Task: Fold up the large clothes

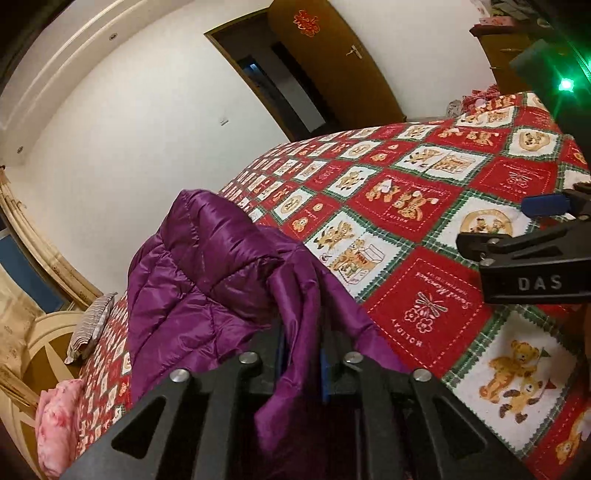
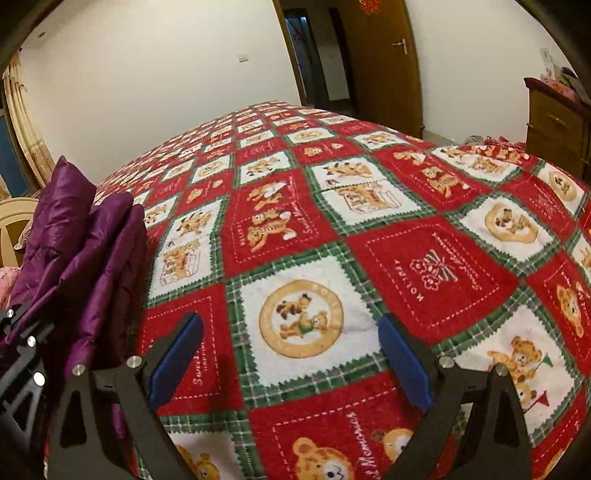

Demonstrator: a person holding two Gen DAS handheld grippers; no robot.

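Pinching a fold of the purple puffer jacket [image 1: 207, 280], the left gripper [image 1: 301, 363] has its two blue-padded fingers drawn close, with the shiny cloth running up between them and no gap visible beyond the fabric itself. That jacket is the only garment in play; it stands bunched above the left side of the bed, its quilted panels draping down over the gripper body. In the right wrist view the same jacket [image 2: 77, 236] hangs at the left edge, beside the dark frame of the left gripper.

Right gripper [image 2: 291, 358]: jaws spread wide, nothing between them, two blue pads [image 2: 177, 362] held apart over a white square of the bedspread [image 2: 424, 206]. From the left wrist view its side [image 1: 532, 266] carries raised letters reading "DAS".

Writing on the bedspread, a red, white and green patchwork of teddy bears, includes "HOLIDAY" and "Sweet Memories" stitched in white on the red squares.

Further out: one striped pillow [image 1: 92, 325] and one pink bundle [image 1: 55, 424] near the headboard [image 1: 44, 343], one wooden door [image 2: 380, 62] bearing a red knot ornament [image 1: 304, 22], and one wooden cabinet [image 2: 554, 125] at the right.
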